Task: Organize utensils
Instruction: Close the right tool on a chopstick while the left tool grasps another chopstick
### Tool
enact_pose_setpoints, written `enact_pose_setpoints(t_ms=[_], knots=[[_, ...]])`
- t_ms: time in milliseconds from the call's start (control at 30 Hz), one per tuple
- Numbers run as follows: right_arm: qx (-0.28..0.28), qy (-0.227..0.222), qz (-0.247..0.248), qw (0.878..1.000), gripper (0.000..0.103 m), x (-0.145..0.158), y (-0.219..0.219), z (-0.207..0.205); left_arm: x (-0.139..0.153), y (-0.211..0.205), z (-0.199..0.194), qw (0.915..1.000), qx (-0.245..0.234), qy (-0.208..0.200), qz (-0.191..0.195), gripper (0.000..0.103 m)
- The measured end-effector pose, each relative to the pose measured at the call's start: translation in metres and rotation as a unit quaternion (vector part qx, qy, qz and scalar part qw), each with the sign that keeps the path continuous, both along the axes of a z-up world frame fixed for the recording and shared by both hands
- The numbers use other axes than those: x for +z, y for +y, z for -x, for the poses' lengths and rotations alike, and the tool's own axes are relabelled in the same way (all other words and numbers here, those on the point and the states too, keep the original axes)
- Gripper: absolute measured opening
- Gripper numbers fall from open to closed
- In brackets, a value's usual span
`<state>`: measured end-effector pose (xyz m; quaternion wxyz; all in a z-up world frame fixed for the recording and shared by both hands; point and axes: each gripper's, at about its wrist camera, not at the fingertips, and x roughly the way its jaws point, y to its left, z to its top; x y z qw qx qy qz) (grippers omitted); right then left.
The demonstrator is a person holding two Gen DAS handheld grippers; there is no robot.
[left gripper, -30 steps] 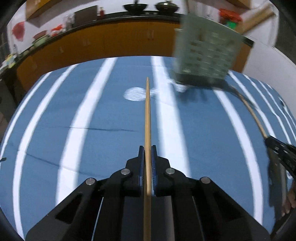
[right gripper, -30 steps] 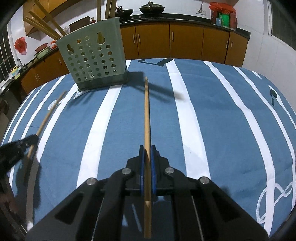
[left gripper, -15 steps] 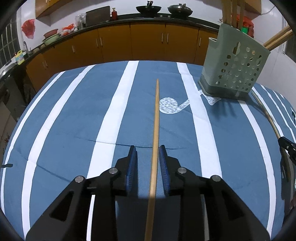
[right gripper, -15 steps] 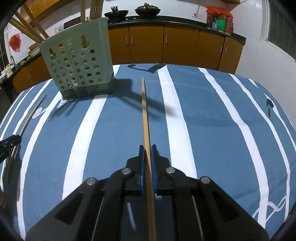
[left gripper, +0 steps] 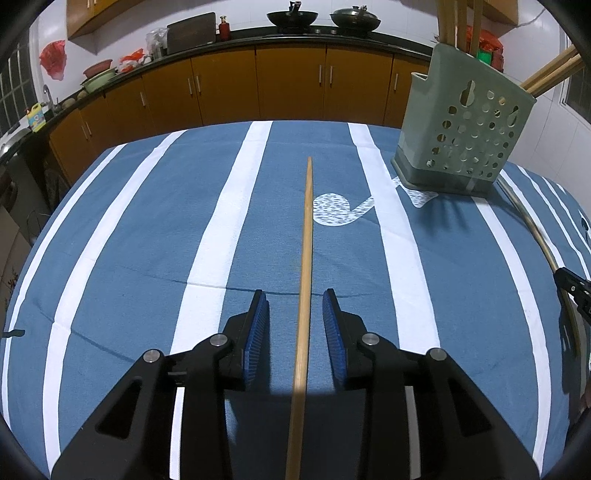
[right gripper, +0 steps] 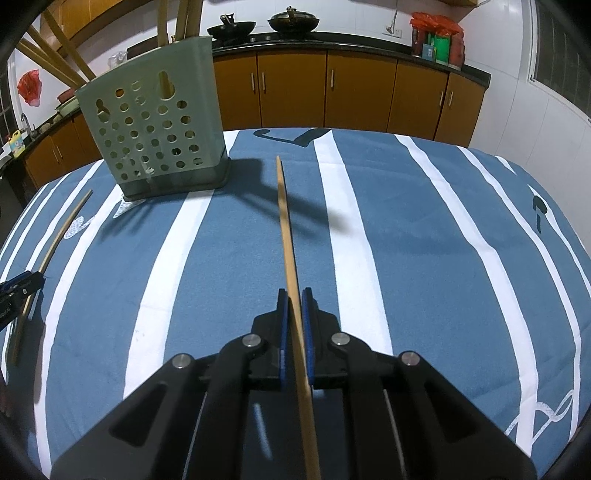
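A blue cloth with white stripes (left gripper: 147, 258) covers the tabletop, with orange kitchen cabinets (left gripper: 288, 85) behind. Two loose chopsticks show. One chopstick (left gripper: 304, 280) lies on the cloth between the left gripper's (left gripper: 295, 314) spread fingers, untouched. The right gripper (right gripper: 294, 317) clamps the other chopstick (right gripper: 286, 229). One green perforated holder (right gripper: 155, 136) stands upright — several chopsticks lean out of it.

A blue tablecloth (left gripper: 147, 236) with white stripes covers the table. Far behind: orange cabinets (right gripper: 362, 96) under a dark counter, two woks (left gripper: 292, 16), possibly a cutting board (left gripper: 191, 27) at left.
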<state>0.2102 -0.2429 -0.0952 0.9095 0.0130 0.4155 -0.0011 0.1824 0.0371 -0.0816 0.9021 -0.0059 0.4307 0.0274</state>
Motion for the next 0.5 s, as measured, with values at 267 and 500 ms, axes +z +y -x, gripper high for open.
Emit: enact_pose_setpoints(t_ms=[267, 500], knots=[[0.0, 0.0, -0.002, 1.0, 0.01, 0.0, -0.0004, 0.0, -0.0002, 0.001, -0.0008, 1.0, 0.0, -0.001, 0.004, 0.033], [0.0, 0.0, -0.003, 1.0, 0.01, 0.0001, -0.0012, 0.0002, -0.0002, 0.0009, -0.0008, 1.0, 0.0, -0.001, 0.005, 0.033]])
